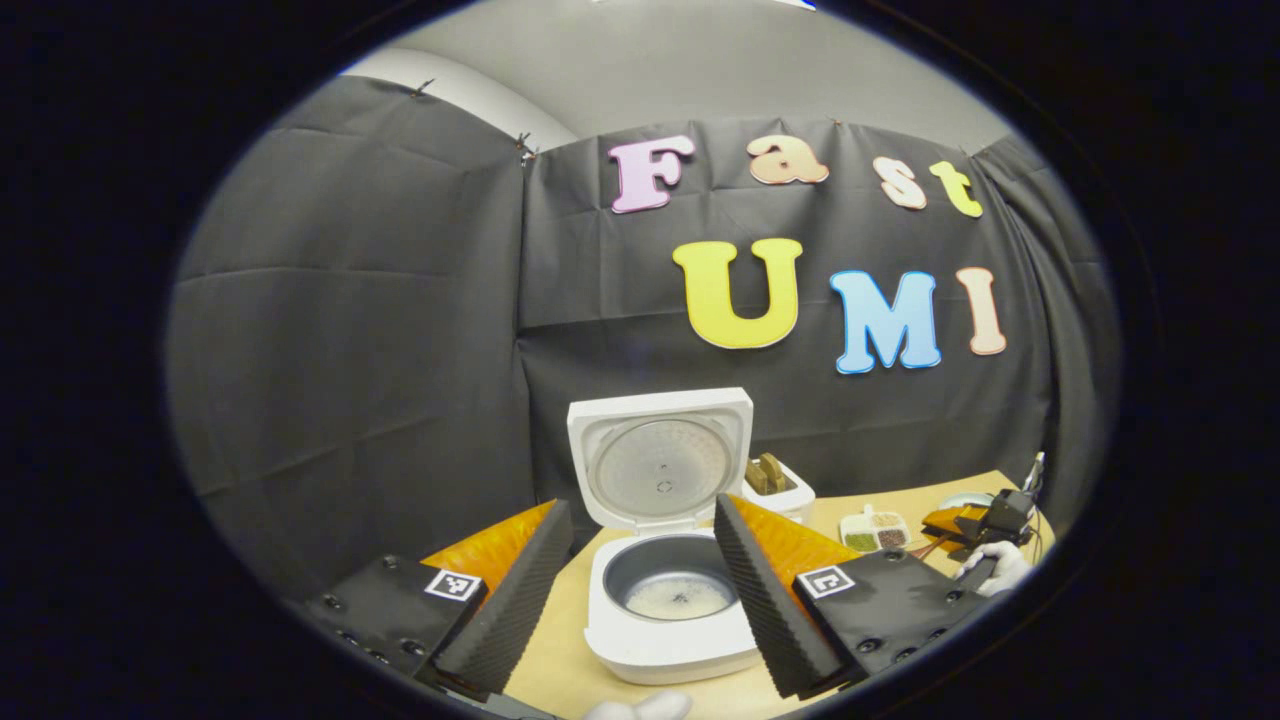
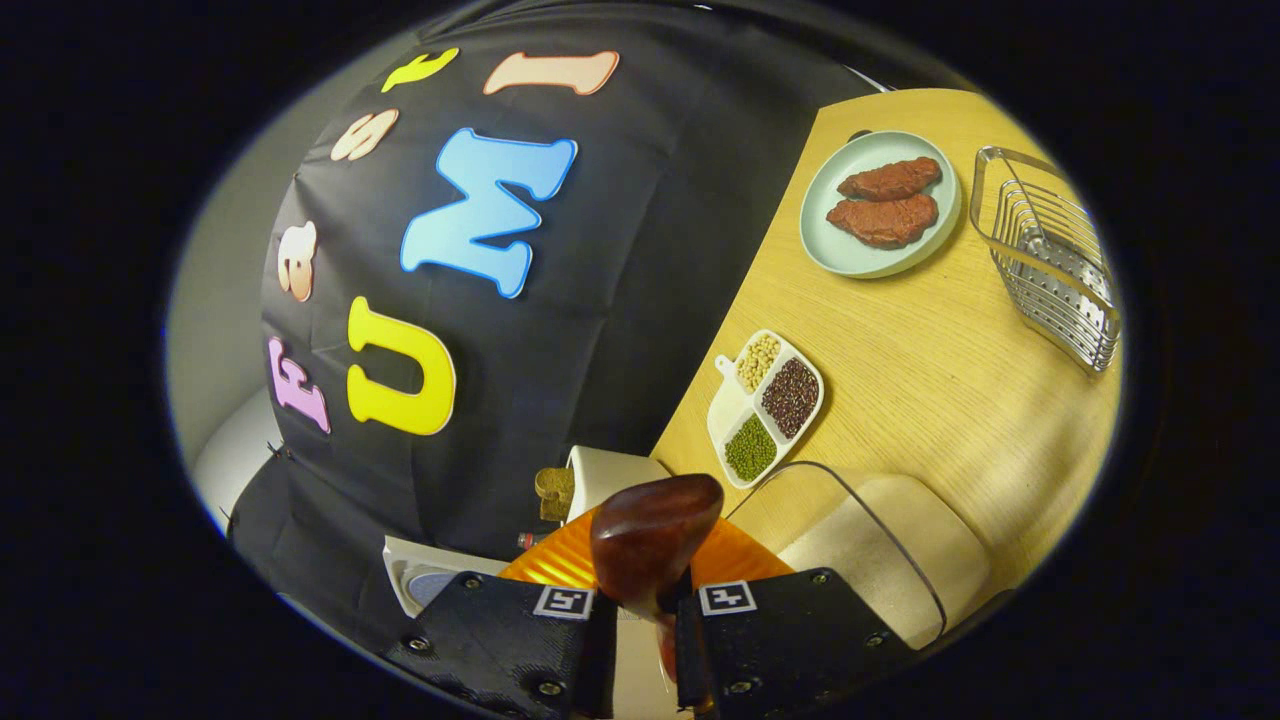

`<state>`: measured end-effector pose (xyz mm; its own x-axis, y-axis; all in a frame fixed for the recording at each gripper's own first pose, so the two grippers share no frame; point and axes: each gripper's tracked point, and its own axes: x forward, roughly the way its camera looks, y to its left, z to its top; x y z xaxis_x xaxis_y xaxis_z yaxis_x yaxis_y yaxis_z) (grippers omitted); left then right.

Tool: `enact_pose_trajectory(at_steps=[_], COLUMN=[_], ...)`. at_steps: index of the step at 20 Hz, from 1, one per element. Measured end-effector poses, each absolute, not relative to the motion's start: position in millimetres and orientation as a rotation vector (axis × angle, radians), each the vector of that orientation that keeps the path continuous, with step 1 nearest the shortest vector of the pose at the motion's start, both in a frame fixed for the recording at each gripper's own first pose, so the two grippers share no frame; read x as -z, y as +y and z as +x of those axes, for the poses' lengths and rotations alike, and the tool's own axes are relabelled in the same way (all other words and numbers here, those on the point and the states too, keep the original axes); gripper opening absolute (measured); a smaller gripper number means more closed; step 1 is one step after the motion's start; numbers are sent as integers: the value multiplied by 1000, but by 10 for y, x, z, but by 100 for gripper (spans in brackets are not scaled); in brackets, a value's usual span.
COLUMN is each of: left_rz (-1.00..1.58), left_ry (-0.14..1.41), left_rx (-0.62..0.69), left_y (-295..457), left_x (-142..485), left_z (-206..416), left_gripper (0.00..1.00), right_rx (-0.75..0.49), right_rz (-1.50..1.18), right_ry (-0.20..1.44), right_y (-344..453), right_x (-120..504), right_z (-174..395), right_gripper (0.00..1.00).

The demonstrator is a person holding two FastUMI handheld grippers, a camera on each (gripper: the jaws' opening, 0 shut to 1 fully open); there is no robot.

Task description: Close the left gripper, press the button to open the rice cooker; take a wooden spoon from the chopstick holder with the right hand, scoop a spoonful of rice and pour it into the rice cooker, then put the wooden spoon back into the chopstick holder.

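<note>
The white rice cooker (image 1: 668, 640) stands with its lid (image 1: 660, 462) raised; a thin layer of rice lies in its dark pot (image 1: 675, 592). My left gripper (image 1: 640, 508) hovers in front of it, open, one finger on each side of the pot. A white chopstick holder (image 1: 782, 492) with wooden utensils sits right of the cooker. My right gripper (image 2: 645, 612) is shut on the handle of a dark wooden spoon (image 2: 655, 540), whose bowl sticks out past the fingers. Below it are a clear container of rice (image 2: 880, 548), the chopstick holder (image 2: 610, 472) and the cooker lid (image 2: 428, 582).
On the wooden table (image 2: 930, 380) are a divided dish of beans (image 2: 765, 405), a pale plate with two pieces of meat (image 2: 880, 200) and a wire rack (image 2: 1050, 262). The right gripper (image 1: 988, 525), held by a gloved hand (image 1: 992, 566), is far right of the bean dish (image 1: 875, 530).
</note>
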<state>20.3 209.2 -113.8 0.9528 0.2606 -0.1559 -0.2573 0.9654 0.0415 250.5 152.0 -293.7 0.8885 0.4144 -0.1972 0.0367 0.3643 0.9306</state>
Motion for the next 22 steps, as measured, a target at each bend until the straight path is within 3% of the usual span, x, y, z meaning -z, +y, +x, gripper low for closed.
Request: enact_pose_trajectory(at_steps=[13,22], left_rz=[-26,-58], left_ry=[148,158], left_rx=[-260,-288], left_y=[2218,2355], left_x=[1224,1393], left_z=[71,-98], left_gripper=[98,97], right_rx=[-268,-377], right_rz=[1283,1265], right_ry=[377,436], right_y=[1561,2742], right_x=[2122,1575], right_z=[2318,2250], right_gripper=[24,24])
